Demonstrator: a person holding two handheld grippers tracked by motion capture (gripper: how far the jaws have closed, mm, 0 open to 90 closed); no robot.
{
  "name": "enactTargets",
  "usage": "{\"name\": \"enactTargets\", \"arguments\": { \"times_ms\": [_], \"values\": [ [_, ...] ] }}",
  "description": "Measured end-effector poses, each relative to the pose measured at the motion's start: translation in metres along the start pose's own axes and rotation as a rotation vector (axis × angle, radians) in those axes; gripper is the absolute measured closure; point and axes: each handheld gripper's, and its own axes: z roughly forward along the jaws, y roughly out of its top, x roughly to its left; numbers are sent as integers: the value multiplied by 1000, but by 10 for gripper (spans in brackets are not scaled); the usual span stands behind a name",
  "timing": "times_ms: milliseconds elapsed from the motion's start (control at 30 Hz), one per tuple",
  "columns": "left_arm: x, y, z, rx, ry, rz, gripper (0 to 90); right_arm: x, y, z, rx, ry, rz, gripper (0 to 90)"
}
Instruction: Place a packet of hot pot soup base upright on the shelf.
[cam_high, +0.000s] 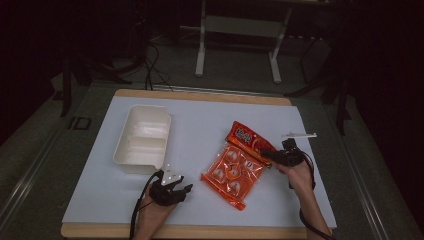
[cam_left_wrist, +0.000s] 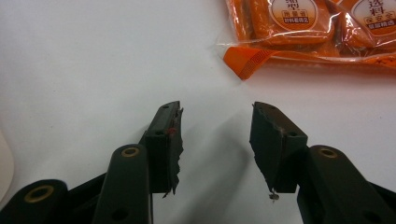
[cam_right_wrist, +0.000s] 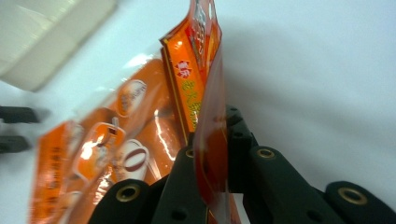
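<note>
A white sheet (cam_high: 210, 120) covers a wooden table (cam_high: 200, 96) whose bare edge shows along the far and near sides. The room beyond is dark, with grey floor, cables and the pale legs of a stand (cam_high: 237, 45) behind the table.

The orange snack bag (cam_high: 236, 162) lies on the sheet, its long axis slanting from the near end, toward the person, up to its printed red header, which points away and to the right. Clear film shows separate wrapped pieces inside.

The right gripper (cam_high: 265, 154) is clenched on the bag's right edge, just below the header; in the right gripper view the film (cam_right_wrist: 208, 154) stands pinched between the two black jaws, with the rest of the bag spreading off to the left of them.

The left gripper (cam_high: 172, 189) rests near the table's front edge with its jaws spread and nothing between them. In the left gripper view the bag's near corner (cam_left_wrist: 247, 63) lies ahead of the jaws and slightly right, apart from them.

A white plastic tray (cam_high: 142, 142) sits ahead and left of the left gripper's jaws, well apart from the bag. A small white strip (cam_high: 299, 135) lies just beyond the right gripper. Bare sheet stretches between tray and bag, and beyond both toward the far edge.
</note>
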Motion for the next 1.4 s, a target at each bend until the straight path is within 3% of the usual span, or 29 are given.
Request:
{"name": "enactTargets", "arguments": {
  "times_ms": [67, 167, 300, 600, 833, 1000, 1267, 1333, 1400],
  "values": [
    [0, 0, 0, 0, 1, 1, 534, 8, 7, -10, -31, 30, 10, 897],
    [0, 0, 0, -1, 1, 2, 534, 11, 11, -12, -52, 38, 13, 898],
    [0, 0, 0, 0, -1, 1, 533, 22, 22, -15, -82, 17, -9, 900],
    [0, 0, 0, -1, -2, -2, 533, 34, 46, -36, -204, -3, -29, 900],
    [0, 0, 0, -3, 0, -1, 533, 41, 53, -58, -319, -20, -18, 900],
    [0, 0, 0, -4, 1, -3, 533, 47, 54, -59, -285, 17, -35, 899],
    [0, 0, 0, -3, 2, -3, 533, 63, 58, -61, -135, 92, -166, 865],
    [0, 0, 0, -4, 2, -4, 532, 66, 59, -59, -94, 93, -187, 822],
    [0, 0, 0, -4, 2, -3, 533, 69, 58, -53, -28, 45, -226, 791]
  ]
}}
